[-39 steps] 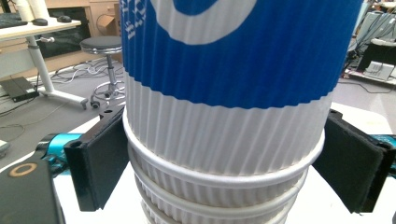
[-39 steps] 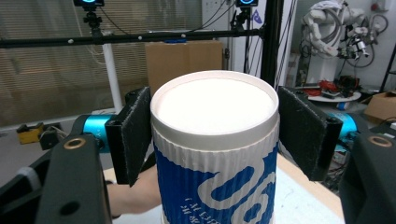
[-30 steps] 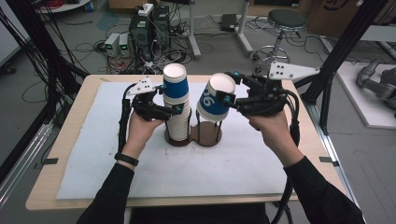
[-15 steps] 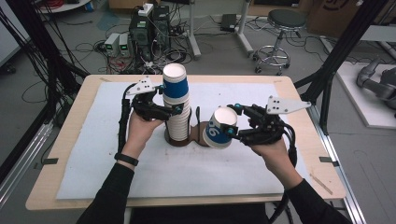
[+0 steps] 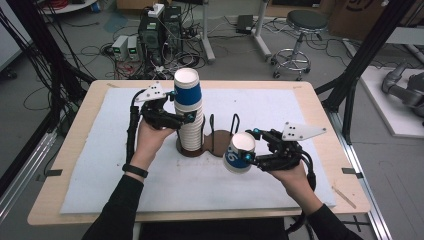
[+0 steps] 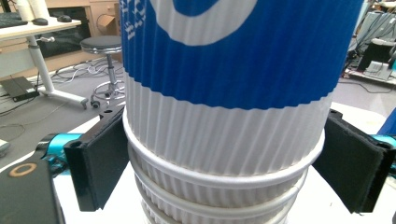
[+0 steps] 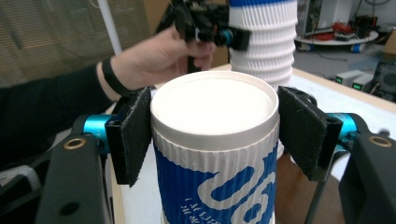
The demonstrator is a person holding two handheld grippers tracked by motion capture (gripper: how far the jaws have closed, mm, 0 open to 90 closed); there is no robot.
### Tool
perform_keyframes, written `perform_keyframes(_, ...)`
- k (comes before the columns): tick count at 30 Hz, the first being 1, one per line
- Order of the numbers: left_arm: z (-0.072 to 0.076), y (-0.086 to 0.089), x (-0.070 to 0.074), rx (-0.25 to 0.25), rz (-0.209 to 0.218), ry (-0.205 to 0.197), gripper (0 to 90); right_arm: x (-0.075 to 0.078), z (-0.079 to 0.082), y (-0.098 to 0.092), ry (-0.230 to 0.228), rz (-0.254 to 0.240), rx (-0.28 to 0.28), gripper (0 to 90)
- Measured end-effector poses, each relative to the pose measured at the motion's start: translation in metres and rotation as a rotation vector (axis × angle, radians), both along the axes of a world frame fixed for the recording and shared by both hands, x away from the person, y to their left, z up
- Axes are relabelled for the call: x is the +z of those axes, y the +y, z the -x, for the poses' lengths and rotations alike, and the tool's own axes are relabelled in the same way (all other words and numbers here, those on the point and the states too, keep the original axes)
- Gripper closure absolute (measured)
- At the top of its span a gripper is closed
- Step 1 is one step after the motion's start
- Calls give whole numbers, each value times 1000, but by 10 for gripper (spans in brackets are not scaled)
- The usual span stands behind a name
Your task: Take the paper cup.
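While the left gripper held the tall stack of cups steady in the left ring of the brown cup holder, its jaws set wide and pressed against the ribbed white wall on both sides, the right gripper carried one cup apart from it. The single cup sat upside down in that grip, base uppermost, blue band and white lettering below; in the right gripper view the two black pads pinched it just under the base rim. It stood low at the near right edge of the holder, close to the white mat; whether it touched the mat or the holder's right ring could not be told. Judged from this, separation of the top cup looked done; what remained was setting it down, most likely in or beside the empty right ring, then letting go. Both forearms came up from the near table edge. The left hand reached forward with the gripper level, a dark band at the wrist. The right hand was lower and nearer, gripper pointing left toward the holder, its grey plate on top.
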State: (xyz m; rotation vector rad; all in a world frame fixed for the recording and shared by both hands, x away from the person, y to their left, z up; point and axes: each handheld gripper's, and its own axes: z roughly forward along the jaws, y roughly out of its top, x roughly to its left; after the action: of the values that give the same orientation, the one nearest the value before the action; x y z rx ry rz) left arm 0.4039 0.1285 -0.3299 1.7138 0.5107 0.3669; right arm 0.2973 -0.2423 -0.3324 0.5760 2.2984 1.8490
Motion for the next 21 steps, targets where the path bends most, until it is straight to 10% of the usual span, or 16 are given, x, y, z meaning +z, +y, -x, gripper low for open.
perform_keyframes(21, 5, 2, 4, 19, -12, -30, 111, -15, -3, 0, 13, 28, -13, 305)
